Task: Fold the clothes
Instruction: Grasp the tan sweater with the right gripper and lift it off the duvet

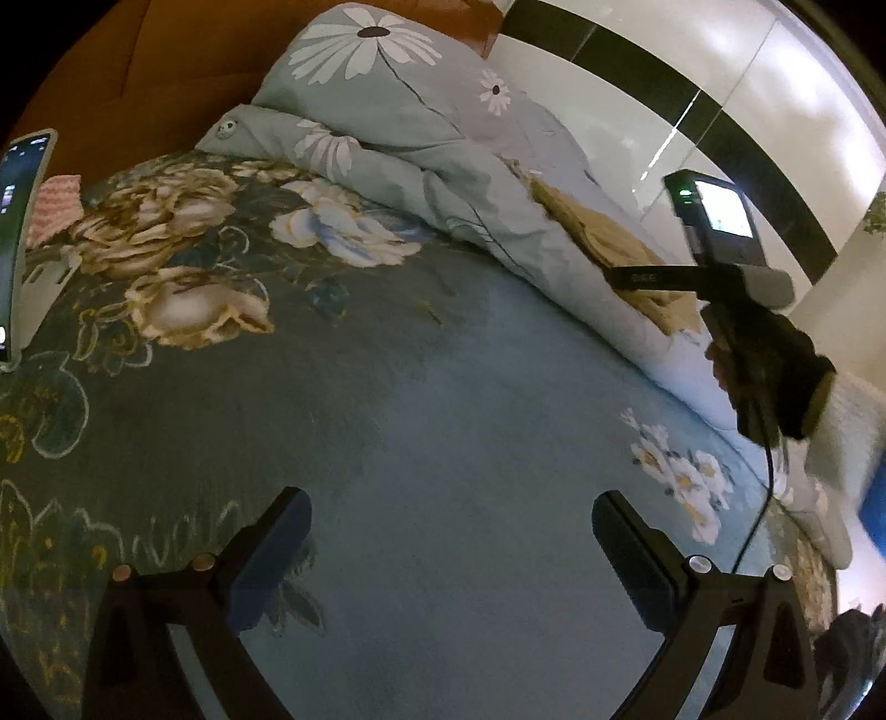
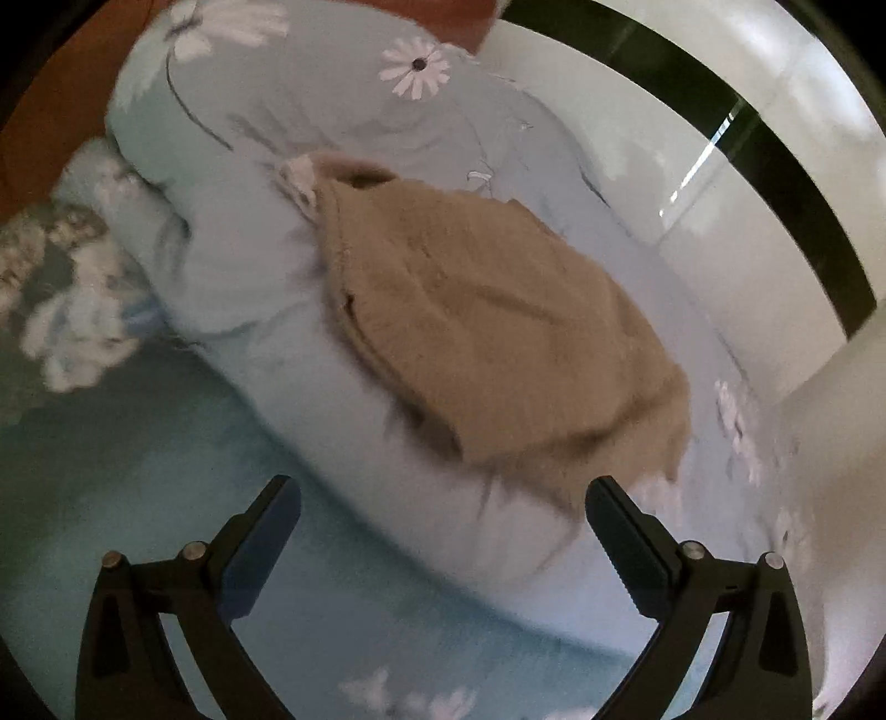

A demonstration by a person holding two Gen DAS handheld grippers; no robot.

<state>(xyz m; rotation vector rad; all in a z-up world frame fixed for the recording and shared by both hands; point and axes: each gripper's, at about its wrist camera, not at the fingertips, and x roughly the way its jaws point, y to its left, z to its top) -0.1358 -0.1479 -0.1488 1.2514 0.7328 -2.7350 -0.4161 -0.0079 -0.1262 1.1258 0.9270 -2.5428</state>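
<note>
Bedroom scene, bed covered with a blue-green floral bedsheet [image 1: 387, 387], brown headboard [image 1: 138, 50] at the back, glossy white wall with a black stripe [image 1: 692, 111] alongside.

Left gripper [image 1: 451, 531] hovers over bare sheet, jaws spread wide, nothing between them. Its fingers [image 1: 277, 548] are black with flat pads. Beyond it, big cream and blue printed flowers on the sheet, then a rolled pale-blue quilt [image 1: 443, 138] with white daisy print running along the wall side of the bed.

Right gripper [image 2: 443, 526] also spread wide and empty, fingers [image 2: 631, 543] just short of the quilt edge. Directly ahead of it a folded tan fuzzy garment [image 2: 487, 332] lies on top of the quilt [image 2: 249, 249], a paler trim showing at its far end. From the left view the same garment [image 1: 603, 243] sits on the quilt, partly hidden by the right gripper device [image 1: 720, 260] held in a dark-gloved hand [image 1: 775, 376]; device has a lit screen and green light, small lettering on its black bar unreadable.

Phone [image 1: 19, 232] stands upright at the far left edge, screen lit, text too small to read. Pink patterned cloth [image 1: 52, 205] lies just beside it.
</note>
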